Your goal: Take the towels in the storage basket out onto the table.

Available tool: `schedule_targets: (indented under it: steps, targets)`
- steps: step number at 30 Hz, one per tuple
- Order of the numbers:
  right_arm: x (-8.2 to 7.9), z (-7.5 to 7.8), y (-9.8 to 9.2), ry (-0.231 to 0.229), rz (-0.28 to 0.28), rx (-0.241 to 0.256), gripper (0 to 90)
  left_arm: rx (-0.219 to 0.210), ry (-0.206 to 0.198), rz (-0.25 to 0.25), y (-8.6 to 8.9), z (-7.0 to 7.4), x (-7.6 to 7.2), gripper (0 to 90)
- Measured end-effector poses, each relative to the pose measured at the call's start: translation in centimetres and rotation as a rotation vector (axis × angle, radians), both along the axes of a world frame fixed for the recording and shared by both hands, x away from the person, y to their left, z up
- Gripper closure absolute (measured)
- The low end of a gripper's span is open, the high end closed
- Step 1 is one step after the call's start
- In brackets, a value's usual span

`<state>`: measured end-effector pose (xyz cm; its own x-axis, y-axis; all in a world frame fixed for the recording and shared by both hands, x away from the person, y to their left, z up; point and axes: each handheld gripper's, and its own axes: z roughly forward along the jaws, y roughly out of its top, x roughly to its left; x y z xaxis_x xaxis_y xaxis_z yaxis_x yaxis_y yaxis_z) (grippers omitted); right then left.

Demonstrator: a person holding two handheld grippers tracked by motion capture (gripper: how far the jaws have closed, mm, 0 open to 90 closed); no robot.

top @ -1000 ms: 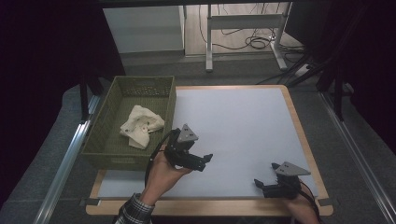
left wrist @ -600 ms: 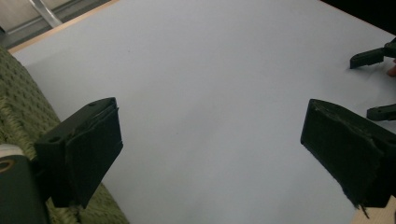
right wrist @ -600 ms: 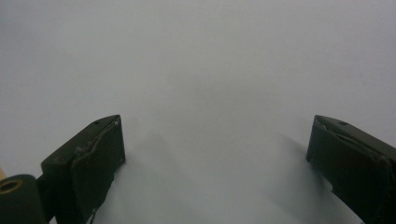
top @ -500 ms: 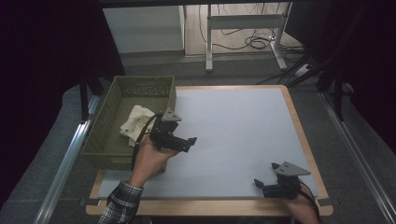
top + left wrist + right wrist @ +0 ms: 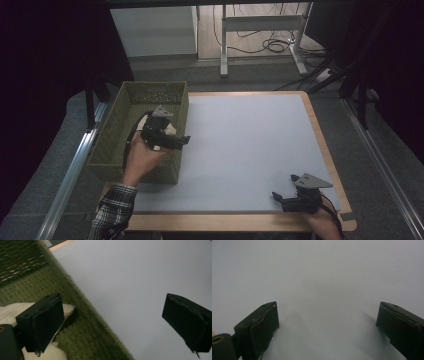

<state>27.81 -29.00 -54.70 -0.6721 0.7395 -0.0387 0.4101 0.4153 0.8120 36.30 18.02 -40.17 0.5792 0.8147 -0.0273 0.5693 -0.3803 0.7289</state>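
Observation:
A green woven basket (image 5: pixel 114 131) stands at the table's left side. In it lies a cream cloth (image 5: pixel 170 129), mostly hidden under my left hand. My left gripper (image 5: pixel 181 141) hovers over the basket's right wall, open and holding nothing. In the left gripper view its jaws (image 5: pixel 120 317) stand wide apart. One jaw is above the cloth (image 5: pixel 10 312) and basket weave (image 5: pixel 82 340), the other above the grey mat (image 5: pixel 130 277). My right gripper (image 5: pixel 282 186) rests open near the front right corner of the mat. Bare mat lies between its jaws (image 5: pixel 329 322).
A pale grey mat (image 5: pixel 250 135) covers the wood-edged table (image 5: pixel 320 130). Metal rails run along both sides of the table. A desk frame and cables stand on the floor beyond the far edge.
My left gripper has moved left and away from me, from over the mat's front left to above the basket's right wall. The right gripper has stayed put.

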Motion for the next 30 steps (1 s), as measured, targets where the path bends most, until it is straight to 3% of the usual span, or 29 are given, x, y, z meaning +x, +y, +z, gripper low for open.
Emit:
schedule_targets:
  steps: [5,8,17,18,19,20,21,23,25,30]
  targets:
    - [0.0,0.0,0.0,0.0,0.0,0.0,4.3,0.038,-0.006,0.058,1.8,0.1,0.8,8.9]
    - [0.0,0.0,0.0,0.0,0.0,0.0,4.3,0.062,-0.007,0.121,3.9,0.0,1.8,17.0]
    - [0.0,0.0,0.0,0.0,0.0,0.0,4.3,0.117,0.064,0.183,6.7,-2.2,4.3,32.2]
    - [0.0,0.0,0.0,0.0,0.0,0.0,4.3,0.144,0.086,0.199,7.3,-2.7,5.1,32.6]
    - [0.0,0.0,0.0,0.0,0.0,0.0,4.3,0.144,0.086,0.199,7.3,-2.7,5.1,33.3]
    - [0.0,0.0,0.0,0.0,0.0,0.0,4.3,0.163,0.116,0.205,7.8,-3.3,5.8,33.5]
    - [0.0,0.0,0.0,0.0,0.0,0.0,4.3,0.163,0.116,0.205,7.8,-3.3,5.8,33.2]
    - [0.0,0.0,0.0,0.0,0.001,0.0,4.3,0.169,0.166,0.235,8.7,-4.1,6.8,32.7]
    - [0.0,0.0,0.0,0.0,0.001,0.0,4.3,0.166,0.18,0.24,9.0,-4.3,7.1,32.1]
    - [0.0,0.0,0.0,0.0,0.002,0.001,4.3,0.197,0.286,0.275,10.1,-5.8,8.1,32.5]
